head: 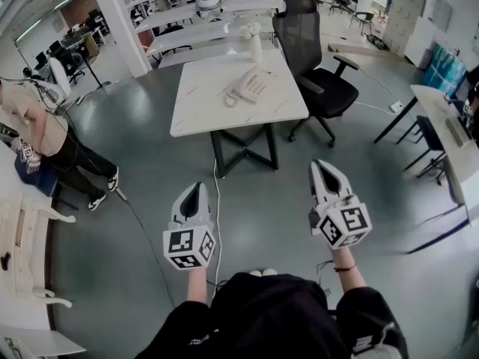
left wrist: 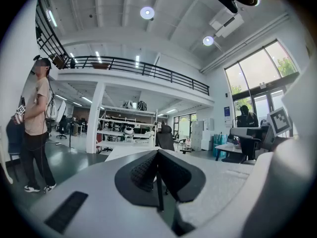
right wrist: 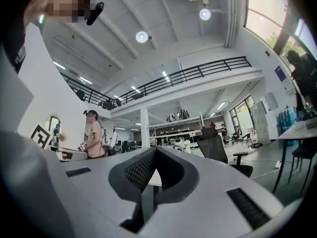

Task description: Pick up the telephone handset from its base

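Note:
The white telephone (head: 252, 86) sits on a white table (head: 202, 107) far ahead of me, with its handset (head: 241, 90) lying on the base and a coiled cord (head: 230, 98) beside it. Both grippers hang over the grey floor, well short of the table. My left gripper (head: 196, 186) is shut with nothing between its pads, and in the left gripper view its jaws (left wrist: 157, 153) meet. My right gripper (head: 322, 164) is also shut and empty, its tip (right wrist: 154, 150) pointing toward the table. The phone does not show in either gripper view.
A black office chair (head: 320, 66) stands at the table's right side. A person (head: 46, 129) stands at the left near white furniture (head: 26, 230). Desks (head: 449, 137) line the right. A cable (head: 218, 208) runs across the floor from the table. A white bottle (head: 256, 48) stands behind the phone.

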Demonstrator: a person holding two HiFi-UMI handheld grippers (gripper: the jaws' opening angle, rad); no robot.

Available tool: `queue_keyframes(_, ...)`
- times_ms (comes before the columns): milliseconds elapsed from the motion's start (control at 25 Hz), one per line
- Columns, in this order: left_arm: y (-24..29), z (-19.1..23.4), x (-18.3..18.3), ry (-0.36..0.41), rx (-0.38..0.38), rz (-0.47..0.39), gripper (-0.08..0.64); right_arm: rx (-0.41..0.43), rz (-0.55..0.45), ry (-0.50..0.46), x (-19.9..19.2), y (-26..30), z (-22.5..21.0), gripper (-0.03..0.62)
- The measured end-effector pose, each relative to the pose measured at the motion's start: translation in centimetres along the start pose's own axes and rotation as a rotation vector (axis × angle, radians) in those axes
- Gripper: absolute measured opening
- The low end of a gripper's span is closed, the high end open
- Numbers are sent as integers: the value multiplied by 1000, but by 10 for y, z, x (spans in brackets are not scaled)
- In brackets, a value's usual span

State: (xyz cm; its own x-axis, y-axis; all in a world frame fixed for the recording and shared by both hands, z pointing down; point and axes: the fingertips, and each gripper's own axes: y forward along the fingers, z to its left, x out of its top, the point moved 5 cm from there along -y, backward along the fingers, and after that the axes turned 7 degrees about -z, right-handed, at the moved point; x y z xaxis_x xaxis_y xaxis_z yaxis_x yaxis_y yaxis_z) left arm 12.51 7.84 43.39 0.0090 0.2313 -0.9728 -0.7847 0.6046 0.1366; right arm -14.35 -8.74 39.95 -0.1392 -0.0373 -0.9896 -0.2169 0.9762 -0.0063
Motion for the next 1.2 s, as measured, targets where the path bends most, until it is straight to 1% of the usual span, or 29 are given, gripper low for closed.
queue_keyframes(320,3,-2,-2,-9,1,-5,-2,4,-4,-8,1,2,-3,-9)
queue_keyframes(520,1,-2,-3,-12,17,-3,-2,25,-3,-6,0,4,-2,-9)
queue_keyframes(680,5,-2,-2,-10,10,-8,-2,25,-11,-16,-1,6,-2,-9)
queue_keyframes(960,6,-3,5,9,9,-22,-2,38,-26,-12,2,13,2,-9)
queue_keyframes(1120,-4,-6,4,12,16,-2,-2,36,-10,-3,0,7,5,-9)
queue_keyframes(1200,-3,-3,8,21,19,-3,-2,33,-19,5,1,10,6,-9)
